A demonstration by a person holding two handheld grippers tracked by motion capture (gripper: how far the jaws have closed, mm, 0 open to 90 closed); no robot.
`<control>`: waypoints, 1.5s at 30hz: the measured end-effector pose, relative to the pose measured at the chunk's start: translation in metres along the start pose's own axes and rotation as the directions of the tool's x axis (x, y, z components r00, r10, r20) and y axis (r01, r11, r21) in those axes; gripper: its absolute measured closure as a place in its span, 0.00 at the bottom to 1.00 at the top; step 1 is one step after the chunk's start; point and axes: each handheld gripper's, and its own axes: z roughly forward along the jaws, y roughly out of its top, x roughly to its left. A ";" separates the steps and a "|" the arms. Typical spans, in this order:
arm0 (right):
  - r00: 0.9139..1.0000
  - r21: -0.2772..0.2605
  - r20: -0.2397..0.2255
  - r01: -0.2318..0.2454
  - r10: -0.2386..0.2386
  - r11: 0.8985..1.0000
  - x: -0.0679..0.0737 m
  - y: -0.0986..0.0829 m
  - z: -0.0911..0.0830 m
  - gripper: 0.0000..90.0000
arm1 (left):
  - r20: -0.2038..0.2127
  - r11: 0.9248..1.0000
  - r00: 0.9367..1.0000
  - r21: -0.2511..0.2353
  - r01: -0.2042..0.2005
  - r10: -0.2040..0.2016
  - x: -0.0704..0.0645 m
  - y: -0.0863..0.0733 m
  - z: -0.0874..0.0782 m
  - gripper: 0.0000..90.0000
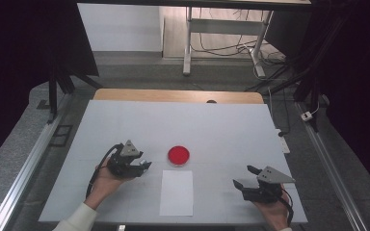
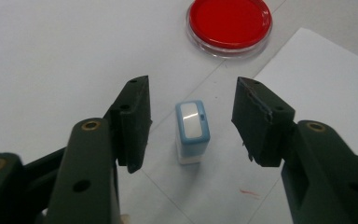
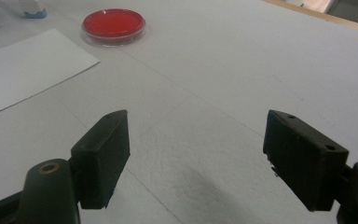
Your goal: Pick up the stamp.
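With the left tool (image 2: 191, 123) spread wide around the small blue stamp (image 2: 192, 130) standing upright on the tabletop (image 2: 51, 56) between its jaws, touching neither, centre it and close squarely on its sides, while the right tool (image 3: 198, 158) waits spread and empty.

Glossy blue-and-white plastic stamp (image 2: 192, 130) between the left gripper (image 2: 191, 121) jaws, matt black plastic jaws, glossy clear-rimmed red ink pad (image 2: 230, 22) beyond, matt white paper sheet (image 2: 326, 84) beside.
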 end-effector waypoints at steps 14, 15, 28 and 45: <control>1.000 0.012 0.000 0.002 -0.002 1.000 0.000 -0.002 0.001 0.25 | 0.002 1.000 1.000 0.029 -0.011 0.011 -0.001 -0.004 0.006 0.68; 1.000 0.011 0.000 0.000 0.000 1.000 -0.001 -0.002 0.001 0.25 | 0.005 1.000 1.000 0.029 -0.010 0.010 -0.001 -0.004 0.006 0.71; 1.000 0.015 0.002 0.002 -0.002 1.000 -0.001 -0.002 0.001 0.25 | 0.018 0.999 1.000 0.035 0.001 -0.002 0.003 -0.006 0.006 0.82; 1.000 0.008 0.004 0.001 -0.001 1.000 0.000 -0.002 0.001 0.25 | 0.030 0.999 0.999 0.022 0.028 -0.029 0.007 -0.008 0.003 0.84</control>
